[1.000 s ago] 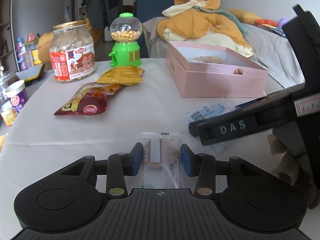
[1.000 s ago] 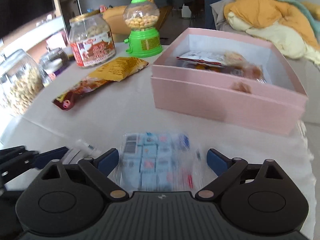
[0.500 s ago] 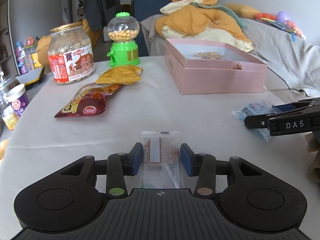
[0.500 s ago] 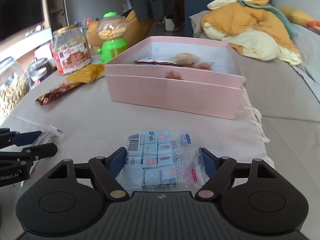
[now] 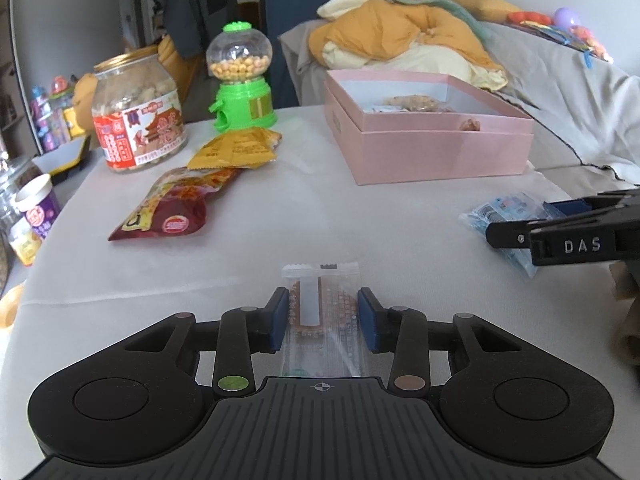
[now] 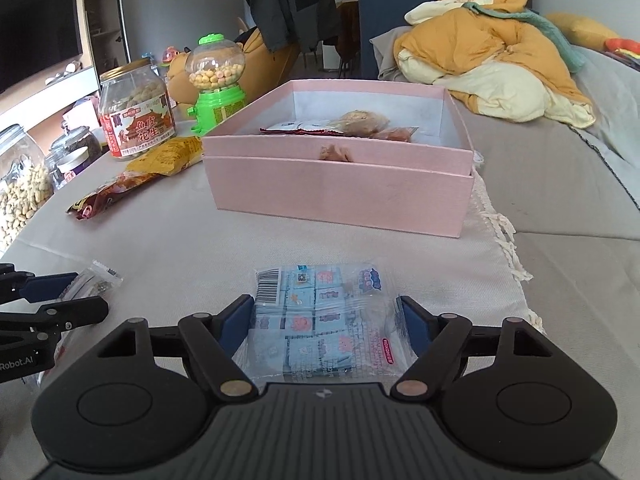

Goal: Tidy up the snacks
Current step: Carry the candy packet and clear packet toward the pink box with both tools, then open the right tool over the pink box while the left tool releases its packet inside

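White cloth covers the table [image 5: 360, 216] on which I operate both grippers; a sofa with a heap of orange and cream bedding [image 6: 492, 48] sits behind it.

Left gripper [image 5: 323, 316]: I see its blue pads standing on either side of a clear-wrapped brown snack bar [image 5: 320, 312], which lies flat on the cloth. Its jaws have just been closing, and the pads now meet the wrapper edges, so I read this as a grip on the bar.

Right gripper [image 6: 328, 322]: its jaws have just been closing around a clear bag of small blue sweets [image 6: 320, 312]. The pads press the bag's sides and the film bulges between them. The bag rests on the cloth, near the table's right edge.

Pink box [image 6: 340, 192]: open, set well ahead of both grippers, with several wrapped snacks already inside.

Remaining items on the cloth, left of the box: a red snack pouch [image 5: 176, 208], a yellow packet [image 5: 236, 152] overlapping its far end, a labelled jar of coated peanuts [image 5: 138, 116] and a green candy dispenser [image 5: 242, 80].
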Demonstrator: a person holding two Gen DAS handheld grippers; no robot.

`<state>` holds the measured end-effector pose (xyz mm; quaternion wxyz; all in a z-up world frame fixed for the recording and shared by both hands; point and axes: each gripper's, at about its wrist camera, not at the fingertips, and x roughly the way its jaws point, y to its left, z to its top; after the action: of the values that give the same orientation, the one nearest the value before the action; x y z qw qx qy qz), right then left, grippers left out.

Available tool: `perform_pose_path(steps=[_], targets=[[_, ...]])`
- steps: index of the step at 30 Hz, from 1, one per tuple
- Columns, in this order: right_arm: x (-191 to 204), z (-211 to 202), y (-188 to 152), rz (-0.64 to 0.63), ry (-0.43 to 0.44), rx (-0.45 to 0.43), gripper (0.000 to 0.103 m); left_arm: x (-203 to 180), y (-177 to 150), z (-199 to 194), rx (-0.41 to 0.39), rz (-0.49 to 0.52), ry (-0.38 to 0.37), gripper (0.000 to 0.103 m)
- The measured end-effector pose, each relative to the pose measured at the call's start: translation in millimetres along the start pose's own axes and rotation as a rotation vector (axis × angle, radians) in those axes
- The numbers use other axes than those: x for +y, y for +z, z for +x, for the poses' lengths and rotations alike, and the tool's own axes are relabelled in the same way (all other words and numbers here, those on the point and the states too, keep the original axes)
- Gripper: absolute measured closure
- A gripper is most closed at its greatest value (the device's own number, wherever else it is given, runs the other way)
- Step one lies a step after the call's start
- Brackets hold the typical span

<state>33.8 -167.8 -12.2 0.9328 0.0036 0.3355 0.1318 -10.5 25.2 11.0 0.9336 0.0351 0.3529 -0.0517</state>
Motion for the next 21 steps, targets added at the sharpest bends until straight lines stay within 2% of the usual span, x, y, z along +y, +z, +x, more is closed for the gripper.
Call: perform_pose_path(steps=[4, 8, 12, 17, 21], targets=[[-3, -1, 0, 0.013, 0.007, 0.001, 0.028, -4, 12, 2, 0.022, -0.053, -0.065, 0.061], [-4, -5, 1, 0.017, 0.009, 0.027, 0.029, -13, 22, -5, -0.009, -0.026, -0.083, 0.061], [-11, -19, 7, 0.034, 0.054, 0.052, 0.03, -13, 35, -14, -0.05, -0.041, -0.101, 0.061], [-19, -48, 32, 0.044, 0.089, -0.001, 0.03, -8, 66, -20, -0.125, -0.097, -0.144, 0.061], [-23, -61, 65, 0.013, 0.066, -0.056, 0.03, -16, 103, -17, -0.215, -0.082, -0.184, 0.061]])
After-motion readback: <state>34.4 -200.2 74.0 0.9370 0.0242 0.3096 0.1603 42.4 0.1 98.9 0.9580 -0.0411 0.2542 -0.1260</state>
